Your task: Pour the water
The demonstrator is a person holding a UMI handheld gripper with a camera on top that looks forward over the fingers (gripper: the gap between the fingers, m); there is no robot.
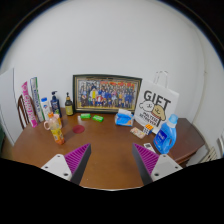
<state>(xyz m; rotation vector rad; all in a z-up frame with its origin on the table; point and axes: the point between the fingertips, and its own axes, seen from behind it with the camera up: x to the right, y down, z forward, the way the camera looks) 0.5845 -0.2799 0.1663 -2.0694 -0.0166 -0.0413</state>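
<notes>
My gripper (112, 158) stands open above the near part of a brown wooden table (105, 140), with only bare wood between its purple pads (76, 158). Beyond the right finger lies a blue bottle (167, 135) with a white cap, leaning at the table's right side. Beyond the left finger stands an orange bottle (56, 128) with a light cap. Nothing is held.
Against the white wall lean a framed group photo (106, 93) and a white gift bag (158, 108). Several bottles and tubes (45, 105) crowd the back left. A red coaster (80, 130), green items (90, 118) and a blue box (123, 118) lie mid-table.
</notes>
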